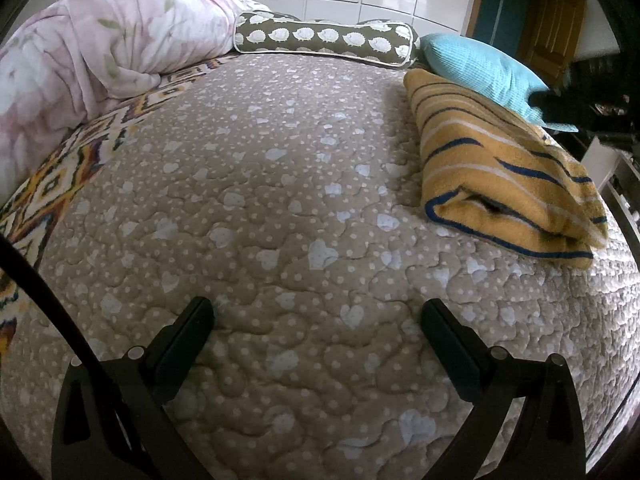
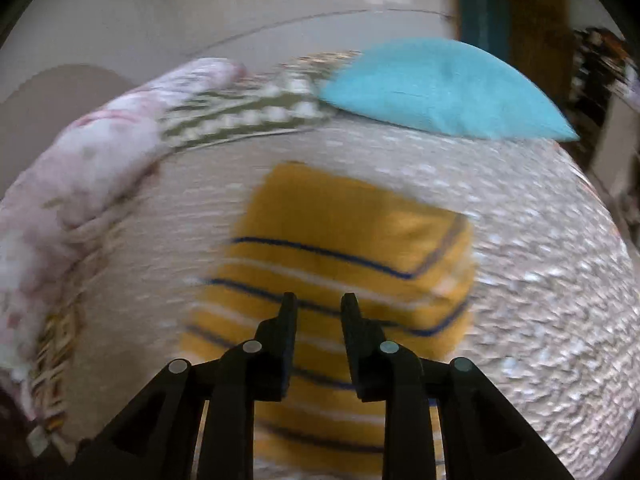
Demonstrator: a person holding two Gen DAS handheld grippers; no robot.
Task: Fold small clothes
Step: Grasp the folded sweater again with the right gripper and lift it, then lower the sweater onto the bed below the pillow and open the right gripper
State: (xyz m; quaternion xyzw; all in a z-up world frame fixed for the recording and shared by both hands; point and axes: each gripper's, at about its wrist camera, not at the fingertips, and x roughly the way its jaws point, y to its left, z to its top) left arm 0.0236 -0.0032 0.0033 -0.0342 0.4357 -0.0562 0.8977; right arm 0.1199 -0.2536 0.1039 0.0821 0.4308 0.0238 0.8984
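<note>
A folded yellow garment with blue and white stripes [image 1: 500, 168] lies on the right side of the bed, in front of a blue pillow. My left gripper [image 1: 316, 306] stands wide open over the bare beige quilt [image 1: 280, 200], well to the left of the garment, with nothing between its fingers. In the blurred right wrist view, my right gripper [image 2: 319, 298] hovers over the near part of the yellow garment [image 2: 348, 220]. Its jaws stand a narrow gap apart and the striped cloth shows through that gap, with nothing pinched.
A pink floral duvet [image 1: 100, 48] is bunched at the back left, over a patterned blanket [image 1: 60, 176]. A hedgehog-print bolster [image 1: 324, 38] and the blue pillow [image 1: 476, 68] line the head of the bed. The bed's edge drops off at the right. A black cable [image 1: 40, 292] crosses the left.
</note>
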